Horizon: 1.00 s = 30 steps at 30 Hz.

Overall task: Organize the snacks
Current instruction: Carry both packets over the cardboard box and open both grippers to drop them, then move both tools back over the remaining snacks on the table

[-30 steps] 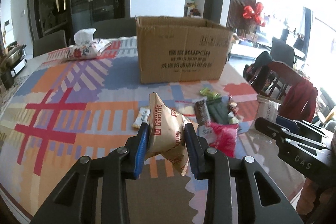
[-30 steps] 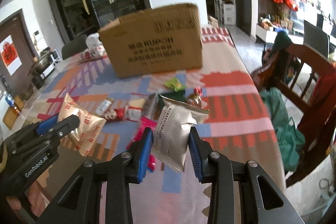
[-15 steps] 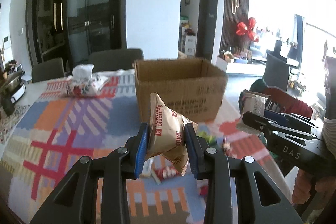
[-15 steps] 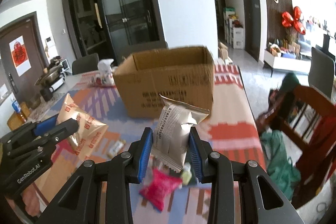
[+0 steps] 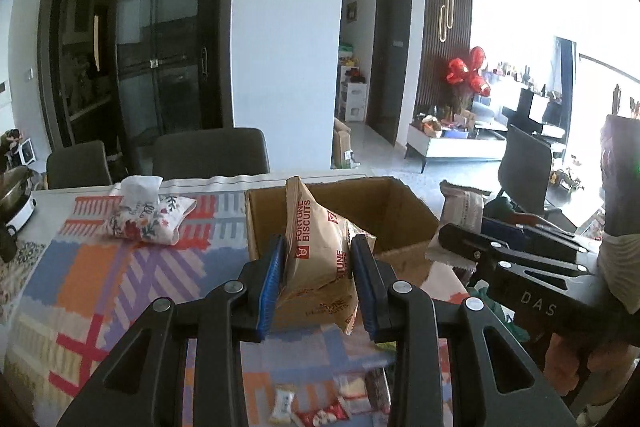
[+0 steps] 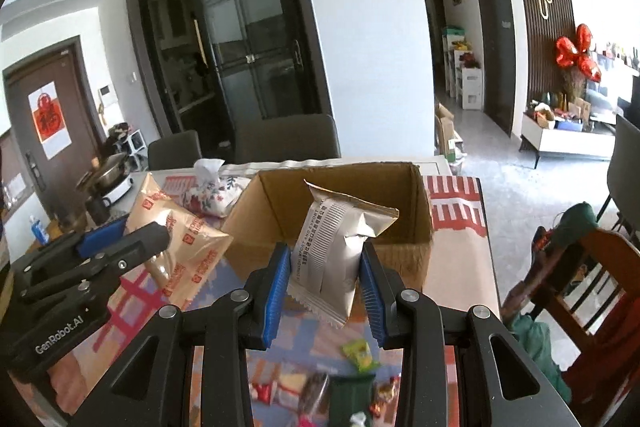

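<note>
My left gripper (image 5: 318, 267) is shut on a tan Fortune Biscuits bag (image 5: 320, 247) and holds it in the air just before the open cardboard box (image 5: 404, 215). My right gripper (image 6: 324, 275) is shut on a silver snack packet (image 6: 340, 247), also raised in front of the box (image 6: 420, 203). The box interior I can see looks empty. In the right wrist view the left gripper (image 6: 120, 247) and its tan bag (image 6: 184, 247) are at the left. In the left wrist view the right gripper (image 5: 480, 239) with the silver packet (image 5: 460, 207) is at the right.
Several small snacks lie on the patterned tablecloth below the grippers (image 6: 356, 351) (image 5: 320, 411). A floral tissue pouch (image 5: 148, 217) sits left of the box. A pot (image 6: 108, 179) stands at the far left. Dark chairs (image 5: 208, 155) stand behind the table, a wooden chair (image 6: 592, 275) at the right.
Both grippers have risen and moved forward toward the box with their packets held. The box opening now shows from above; the loose snacks have dropped to the bottom of the views.
</note>
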Available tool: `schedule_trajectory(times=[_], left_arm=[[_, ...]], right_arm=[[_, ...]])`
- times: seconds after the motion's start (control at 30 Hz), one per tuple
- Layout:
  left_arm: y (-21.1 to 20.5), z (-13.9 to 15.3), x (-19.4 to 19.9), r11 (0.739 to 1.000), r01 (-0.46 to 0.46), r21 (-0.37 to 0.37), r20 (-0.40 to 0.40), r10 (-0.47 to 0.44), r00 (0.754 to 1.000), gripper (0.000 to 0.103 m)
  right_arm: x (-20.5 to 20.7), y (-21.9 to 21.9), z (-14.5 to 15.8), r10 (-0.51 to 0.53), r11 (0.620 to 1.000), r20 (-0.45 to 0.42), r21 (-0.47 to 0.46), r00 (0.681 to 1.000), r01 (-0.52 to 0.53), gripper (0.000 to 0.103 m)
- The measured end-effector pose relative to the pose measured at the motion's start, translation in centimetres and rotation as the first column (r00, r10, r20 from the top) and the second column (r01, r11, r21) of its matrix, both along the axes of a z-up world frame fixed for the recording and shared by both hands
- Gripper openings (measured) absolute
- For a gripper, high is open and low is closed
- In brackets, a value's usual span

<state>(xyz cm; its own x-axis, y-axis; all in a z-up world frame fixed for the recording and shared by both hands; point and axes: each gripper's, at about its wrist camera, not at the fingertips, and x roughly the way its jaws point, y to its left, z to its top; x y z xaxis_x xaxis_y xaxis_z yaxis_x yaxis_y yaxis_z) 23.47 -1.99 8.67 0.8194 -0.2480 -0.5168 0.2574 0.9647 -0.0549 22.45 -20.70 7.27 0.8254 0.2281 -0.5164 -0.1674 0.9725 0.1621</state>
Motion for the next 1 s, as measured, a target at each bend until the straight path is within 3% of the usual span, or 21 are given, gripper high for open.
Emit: schedule_trajectory(times=[0.2, 0.57, 0.63, 0.77, 0.87, 1.0], left_arm=[[-0.3, 0.3, 4.0, 1.0, 0.016, 0.015, -0.055, -0.015, 0.998, 0.034], [-2.0, -1.7, 10.7, 0.999, 0.032, 0.016, -0.183, -0.029, 0.983, 0.034], [-2.1, -2.1, 11.5, 1.0, 0.017, 0.018, -0.191, -0.013, 0.982, 0.037], [-2.1, -2.6, 12.3, 0.999, -0.011, 0.039, -0.204, 0.018, 0.979, 0.055], [-1.8, -2.3, 11.6, 0.999, -0.015, 0.036, -0.193, 0.022, 0.981, 0.061], [-1.2, -1.7, 9.5, 0.998, -0.034, 0.051, -0.161, 0.042, 0.986, 0.065]], right_arm=[[3.4, 0.2, 1.4, 0.001, 0.999, -0.015, -0.037, 1.0, -0.001, 0.036], [10.0, 0.0, -0.7, 0.036, 0.999, -0.184, -0.022, 0.982, -0.041, 0.036], [10.7, -0.2, -1.1, 0.029, 0.999, -0.198, -0.028, 0.98, -0.036, 0.036], [11.2, 0.0, -1.6, 0.016, 0.998, -0.203, -0.05, 0.979, -0.027, 0.037], [11.2, 0.3, -1.6, -0.014, 0.996, -0.19, -0.085, 0.982, -0.002, 0.058], [9.9, 0.5, -1.2, -0.01, 0.993, -0.158, -0.114, 0.987, -0.009, 0.058]])
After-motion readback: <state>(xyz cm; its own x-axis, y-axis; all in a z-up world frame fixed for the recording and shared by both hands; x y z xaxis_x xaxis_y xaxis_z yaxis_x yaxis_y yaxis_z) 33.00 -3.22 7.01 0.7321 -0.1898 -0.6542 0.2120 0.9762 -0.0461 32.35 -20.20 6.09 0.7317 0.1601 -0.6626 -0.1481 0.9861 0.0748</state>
